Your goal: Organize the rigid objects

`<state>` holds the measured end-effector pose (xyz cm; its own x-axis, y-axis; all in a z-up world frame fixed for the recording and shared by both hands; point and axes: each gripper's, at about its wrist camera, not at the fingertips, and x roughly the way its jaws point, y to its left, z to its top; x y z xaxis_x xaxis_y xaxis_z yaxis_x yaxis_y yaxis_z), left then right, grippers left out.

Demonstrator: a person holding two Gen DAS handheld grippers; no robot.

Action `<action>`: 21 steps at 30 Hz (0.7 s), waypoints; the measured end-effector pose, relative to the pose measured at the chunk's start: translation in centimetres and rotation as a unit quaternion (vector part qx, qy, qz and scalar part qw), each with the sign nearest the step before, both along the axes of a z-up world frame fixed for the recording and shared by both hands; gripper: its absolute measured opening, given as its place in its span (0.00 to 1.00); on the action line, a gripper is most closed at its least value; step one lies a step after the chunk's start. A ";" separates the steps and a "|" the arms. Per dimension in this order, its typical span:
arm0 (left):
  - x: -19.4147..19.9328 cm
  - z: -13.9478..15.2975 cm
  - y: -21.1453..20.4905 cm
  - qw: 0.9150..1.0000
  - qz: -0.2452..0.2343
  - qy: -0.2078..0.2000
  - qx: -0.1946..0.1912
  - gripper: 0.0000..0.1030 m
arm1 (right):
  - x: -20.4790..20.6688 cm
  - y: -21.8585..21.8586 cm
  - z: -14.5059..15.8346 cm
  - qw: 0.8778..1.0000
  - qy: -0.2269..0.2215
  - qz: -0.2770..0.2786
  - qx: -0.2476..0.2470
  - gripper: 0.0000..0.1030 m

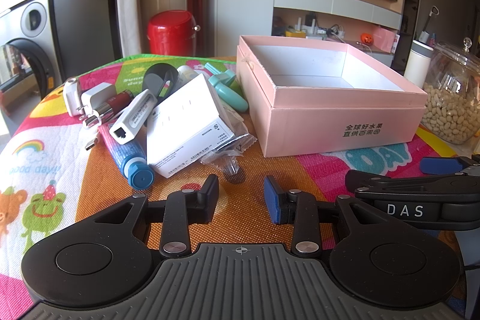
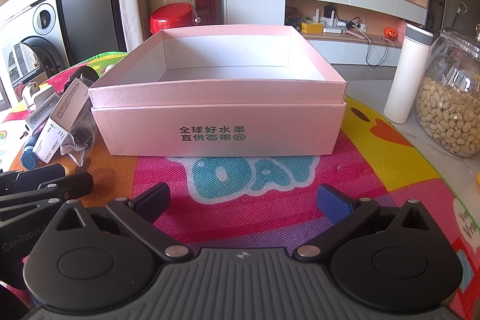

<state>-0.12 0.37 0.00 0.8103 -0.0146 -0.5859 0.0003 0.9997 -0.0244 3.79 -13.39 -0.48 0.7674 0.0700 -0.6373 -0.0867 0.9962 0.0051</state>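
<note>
Left gripper [image 1: 241,198] hovering over colourful mat [image 1: 318,170], jaws standing narrowly apart, gripping nothing. Right gripper [image 2: 243,201] hovering in front of pink box [image 2: 222,128], jaws spread wide, nothing between them. Pink box sitting open toward far right of mat. Clutter lying heaped left of box: white carton [image 1: 186,122], white adapter [image 1: 133,117], blue-capped tube [image 1: 129,158], teal item [image 1: 231,92], white plugs [image 1: 87,98]. Peanut jar [image 2: 450,104] and white bottle [image 2: 408,74] standing right of box, off mat.
</note>
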 end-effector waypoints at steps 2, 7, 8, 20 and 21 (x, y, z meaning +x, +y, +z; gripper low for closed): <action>0.0 0.0 0.0 1.000 0.000 0.000 0.000 0.36 | 0.0 0.0 0.0 1.000 0.000 0.000 0.000 1.00; 0.0 0.1 0.0 1.000 0.000 0.000 0.007 0.36 | 0.0 0.0 0.0 1.000 0.000 0.000 0.000 1.00; 0.0 0.1 0.0 1.000 0.000 0.000 0.009 0.36 | 0.0 0.0 0.0 1.000 0.000 0.000 0.000 1.00; 0.3 0.0 -0.7 1.000 0.000 0.000 0.013 0.36 | 0.1 -0.1 0.0 1.000 0.000 0.000 -0.002 1.00; 0.2 0.0 -0.6 1.000 0.000 0.000 0.012 0.36 | 0.1 -0.1 0.0 1.000 0.000 0.000 -0.001 1.00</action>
<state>0.11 -0.24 0.03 0.8106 -0.0002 -0.5856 0.0001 1.0000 -0.0002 3.90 -13.51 -0.48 0.7670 0.0687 -0.6379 -0.0867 0.9962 0.0030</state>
